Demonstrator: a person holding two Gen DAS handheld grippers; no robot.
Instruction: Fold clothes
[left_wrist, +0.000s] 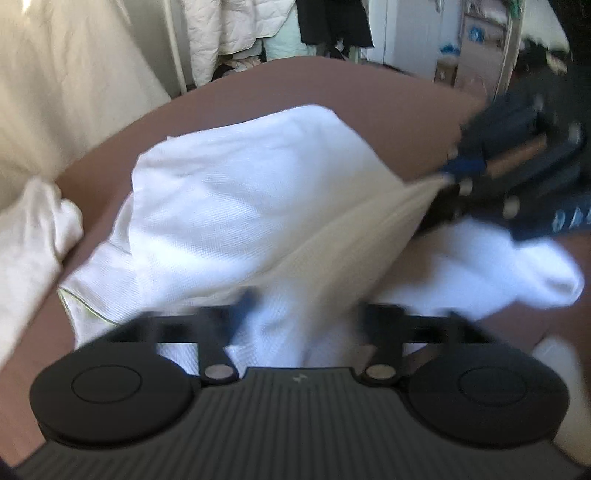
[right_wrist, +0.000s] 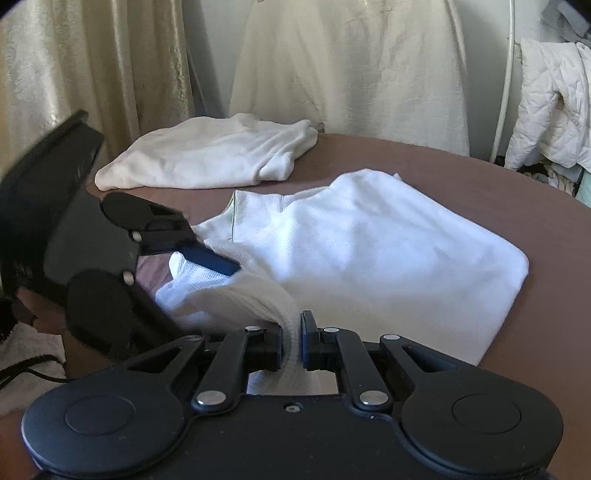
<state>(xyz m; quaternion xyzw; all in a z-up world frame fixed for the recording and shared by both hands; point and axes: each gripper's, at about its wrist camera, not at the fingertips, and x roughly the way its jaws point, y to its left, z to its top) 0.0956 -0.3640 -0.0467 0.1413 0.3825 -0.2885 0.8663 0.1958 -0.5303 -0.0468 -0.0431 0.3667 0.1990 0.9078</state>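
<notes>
A white waffle-knit garment (left_wrist: 236, 206) lies partly folded on the brown round table (left_wrist: 369, 99); it also shows in the right wrist view (right_wrist: 369, 240). My right gripper (right_wrist: 291, 339) is shut on a bunched edge of this garment and lifts it; it shows blurred at the right of the left wrist view (left_wrist: 454, 177). My left gripper (left_wrist: 303, 314) is open, its fingers spread around the garment's near fold; it appears at the left in the right wrist view (right_wrist: 207, 258).
A folded cream garment (right_wrist: 207, 155) lies at the table's far side, also seen at the left in the left wrist view (left_wrist: 33, 236). Cream curtains (right_wrist: 92, 66) hang behind. A quilted jacket (right_wrist: 554, 103) hangs at the right.
</notes>
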